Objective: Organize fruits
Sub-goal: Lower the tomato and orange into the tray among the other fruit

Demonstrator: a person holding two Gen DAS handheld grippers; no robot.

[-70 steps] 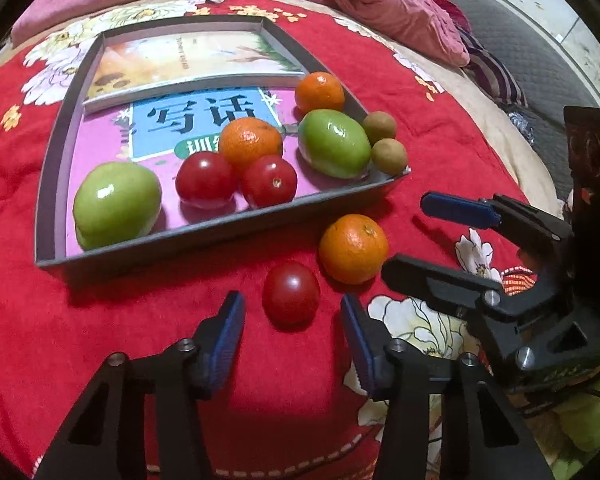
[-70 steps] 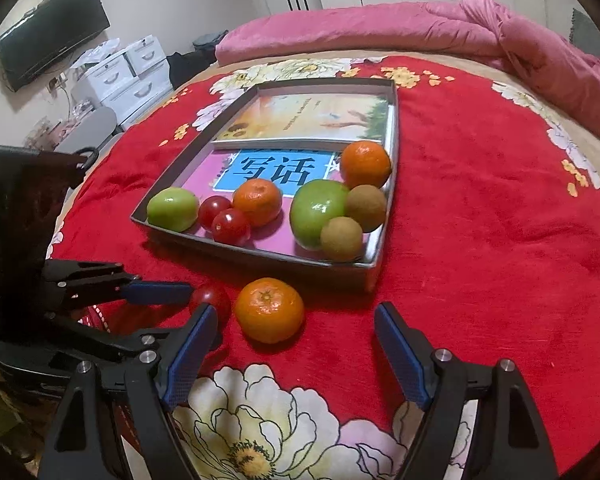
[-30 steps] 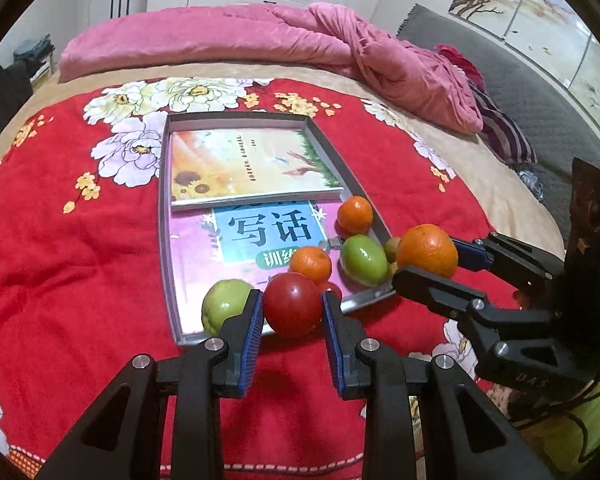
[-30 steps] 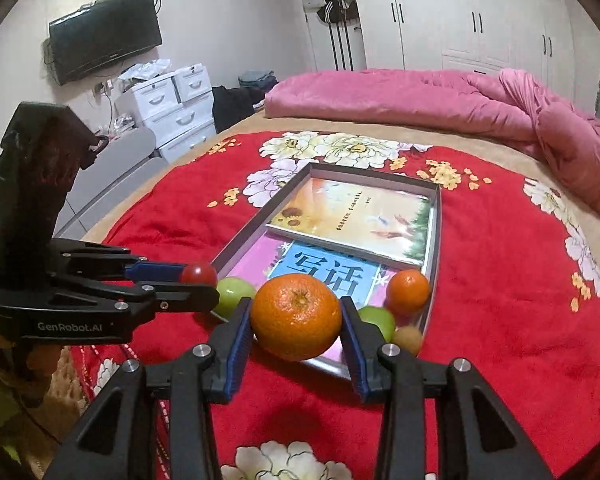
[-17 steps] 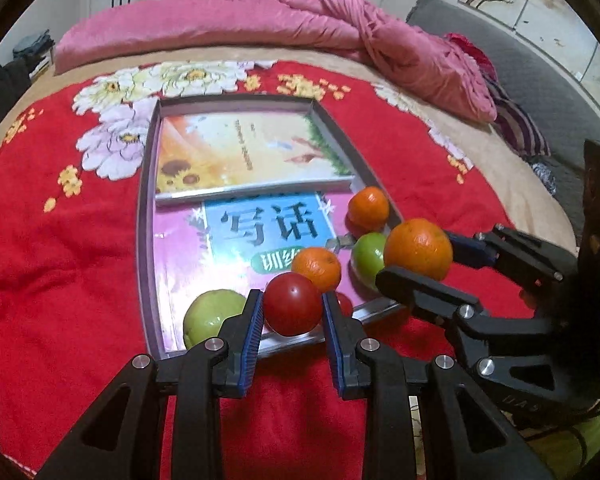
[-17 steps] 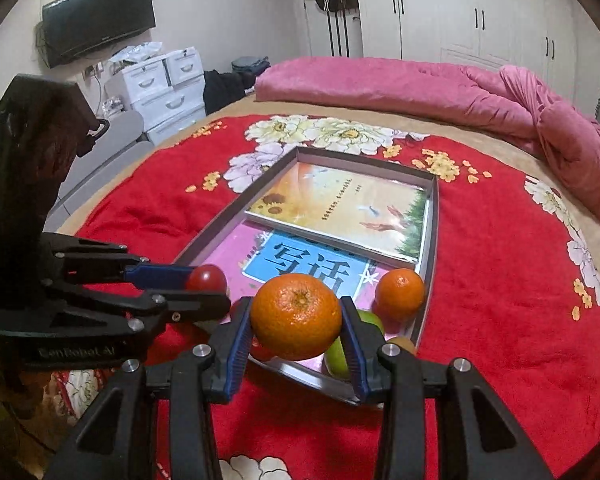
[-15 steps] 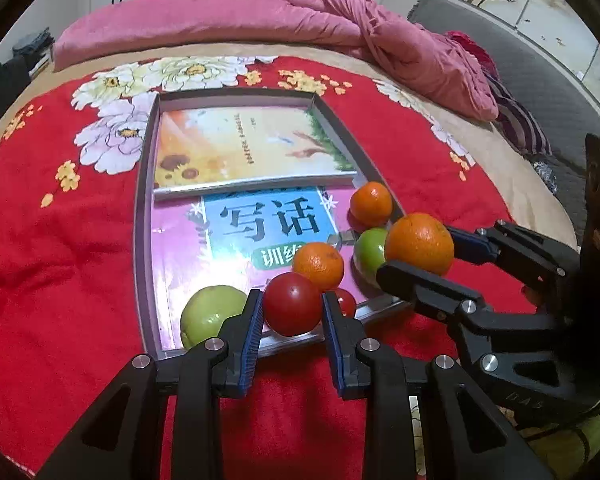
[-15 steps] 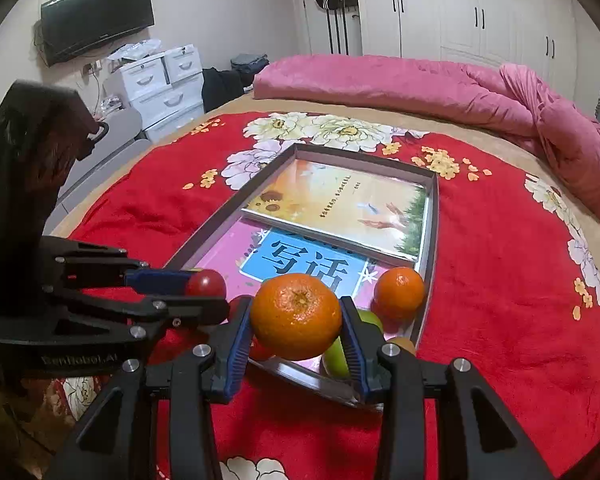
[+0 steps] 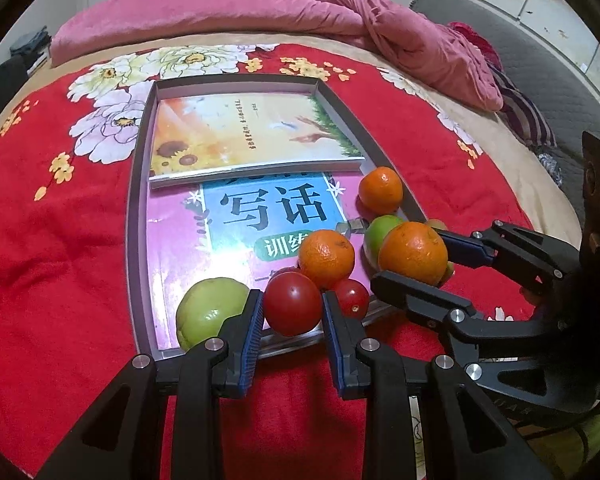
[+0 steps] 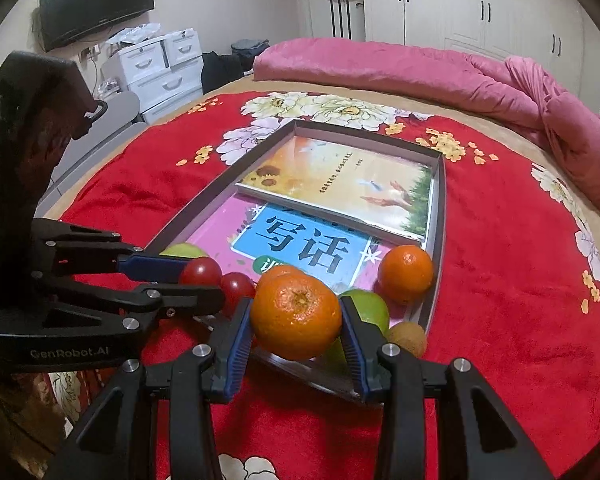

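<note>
Fruit is being carried to the tray [image 9: 138,208], two pieces at once. On the left, the left gripper [image 9: 293,312] is clenched on a smooth, glossy red tomato [image 9: 293,303], held above the tray's near edge beside a green fruit [image 9: 210,312]. To its right, the right gripper [image 10: 296,334] clamps a dimpled orange [image 10: 296,316] over the near right corner. Next, I judge, each must lower into a free gap and let go gently, since round fruit rolls.
</note>
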